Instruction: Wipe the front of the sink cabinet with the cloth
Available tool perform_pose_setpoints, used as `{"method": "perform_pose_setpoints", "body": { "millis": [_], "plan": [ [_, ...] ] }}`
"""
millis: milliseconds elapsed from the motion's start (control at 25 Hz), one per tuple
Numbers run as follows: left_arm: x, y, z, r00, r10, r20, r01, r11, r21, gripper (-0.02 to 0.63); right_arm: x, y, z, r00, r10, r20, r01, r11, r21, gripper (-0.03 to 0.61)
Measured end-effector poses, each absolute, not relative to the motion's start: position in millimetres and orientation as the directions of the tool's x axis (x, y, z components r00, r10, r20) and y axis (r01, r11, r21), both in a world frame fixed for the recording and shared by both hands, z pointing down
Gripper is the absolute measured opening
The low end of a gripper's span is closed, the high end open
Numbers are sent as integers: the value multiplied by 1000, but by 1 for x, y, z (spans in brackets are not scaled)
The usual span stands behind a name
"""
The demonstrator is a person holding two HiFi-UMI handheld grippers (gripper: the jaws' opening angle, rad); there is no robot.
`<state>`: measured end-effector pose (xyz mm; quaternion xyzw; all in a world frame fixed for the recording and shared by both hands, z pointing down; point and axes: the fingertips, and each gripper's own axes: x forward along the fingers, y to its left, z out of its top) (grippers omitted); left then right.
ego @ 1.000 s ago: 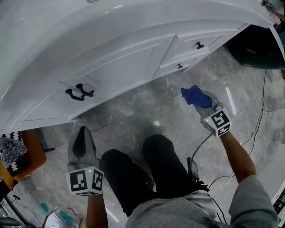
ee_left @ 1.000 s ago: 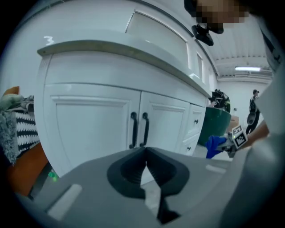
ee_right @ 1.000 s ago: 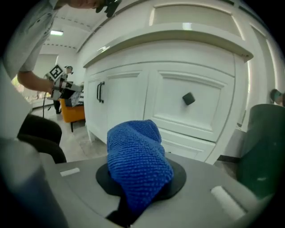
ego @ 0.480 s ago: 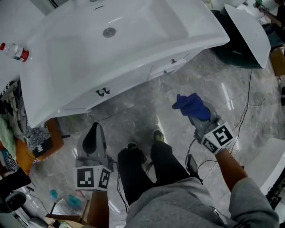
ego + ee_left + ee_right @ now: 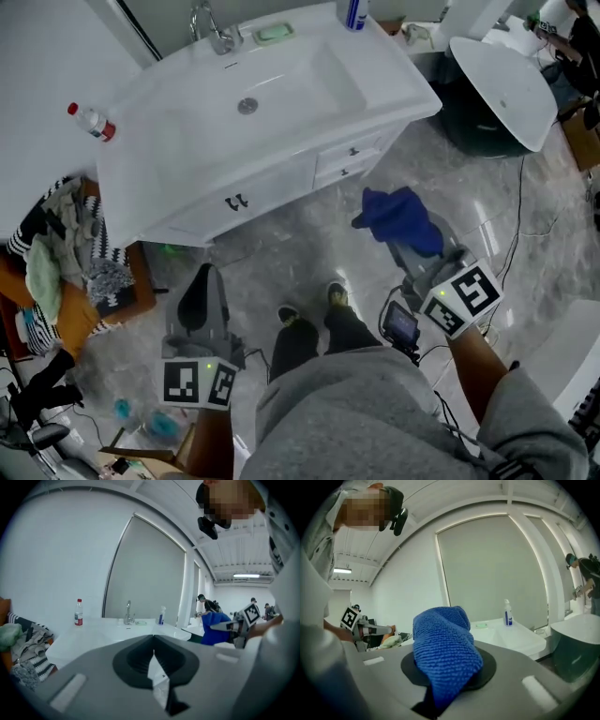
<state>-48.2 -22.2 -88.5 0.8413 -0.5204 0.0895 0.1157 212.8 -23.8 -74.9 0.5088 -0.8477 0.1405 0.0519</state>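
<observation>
The white sink cabinet (image 5: pixel 272 183) stands ahead of me, its door handles (image 5: pixel 237 201) and drawer knobs (image 5: pixel 352 150) facing me. In the head view my right gripper (image 5: pixel 413 247) is shut on a blue cloth (image 5: pixel 398 219), held in the air above the floor, well short of the cabinet front. The right gripper view has the cloth (image 5: pixel 446 646) bunched between the jaws of that gripper (image 5: pixel 443 679) and draped over them. My left gripper (image 5: pixel 199 276) hangs low at the left, jaws shut with nothing in them, and in its own view this gripper (image 5: pixel 153 654) points toward the basin.
On the sink top are a red-capped bottle (image 5: pixel 92 122), a faucet (image 5: pixel 217 36), a soap dish (image 5: pixel 272 33) and a spray bottle (image 5: pixel 354 11). A dark bin with a white lid (image 5: pixel 502 89) stands right of the cabinet. Clothes (image 5: pixel 56 253) pile up at left. Cables (image 5: pixel 525 202) cross the marble floor.
The head view has risen and pulled back, so the whole sink top now shows. Both grippers are farther from the cabinet front. The cloth stays in the right gripper.
</observation>
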Motion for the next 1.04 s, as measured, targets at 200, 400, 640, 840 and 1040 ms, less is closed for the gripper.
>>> {"method": "perform_pose_setpoints", "body": {
  "millis": [200,400,640,840,1040],
  "plan": [
    [-49,-5,-115,430,-864,261,-902,-422,90,9,208,-7,-113,-478,-854,207,-876,446,-183,67],
    [-54,12,-124,420,-878,230,-907,-412,85,9,201,11,-121,-483,-858,175,-872,452,-190,67],
    [-57,26,-116,411,-882,229,-912,-400,93,9,197,21,-110,-493,-853,171,-866,460,-197,67],
    [-42,34,-123,425,-878,219,-905,-416,89,9,206,33,-114,-495,-856,151,-862,462,-209,67],
    [-32,25,-123,431,-871,236,-902,-419,102,9,210,24,-113,-502,-848,170,-859,466,-212,67]
  ]
}}
